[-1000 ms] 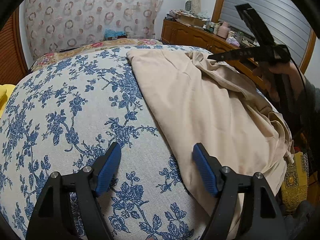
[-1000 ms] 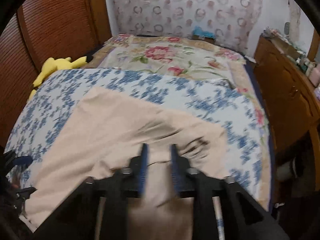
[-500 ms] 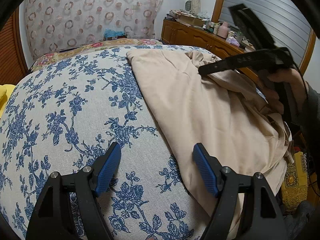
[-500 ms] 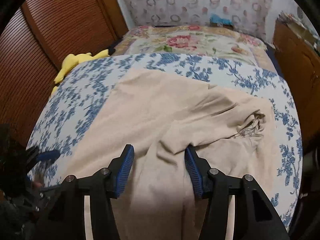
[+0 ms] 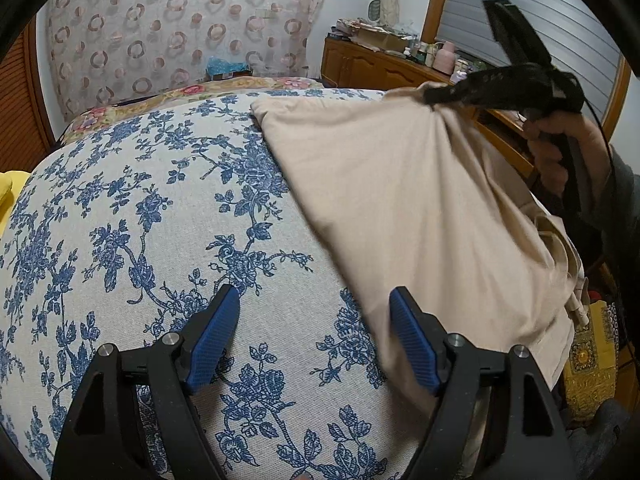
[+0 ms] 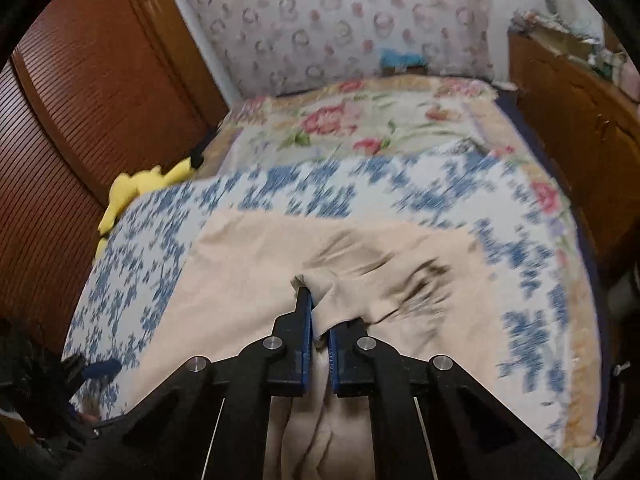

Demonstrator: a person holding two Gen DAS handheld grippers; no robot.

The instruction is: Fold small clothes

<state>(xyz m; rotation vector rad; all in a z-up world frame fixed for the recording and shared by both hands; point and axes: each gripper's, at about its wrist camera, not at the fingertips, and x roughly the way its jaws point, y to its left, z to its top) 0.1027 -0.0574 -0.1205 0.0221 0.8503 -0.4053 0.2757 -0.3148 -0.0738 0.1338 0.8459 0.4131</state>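
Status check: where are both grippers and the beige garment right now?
Right gripper shut on the beige garment, fabric bunched and lifted. Left gripper open, empty, over the bedspread beside the garment's edge. Nothing in the way.

Your bed wears a blue-flowered white cover, with a rose-patterned quilt spread at its far end. On the cover lies the beige garment, and a yellow plush toy rests at the bed's edge.
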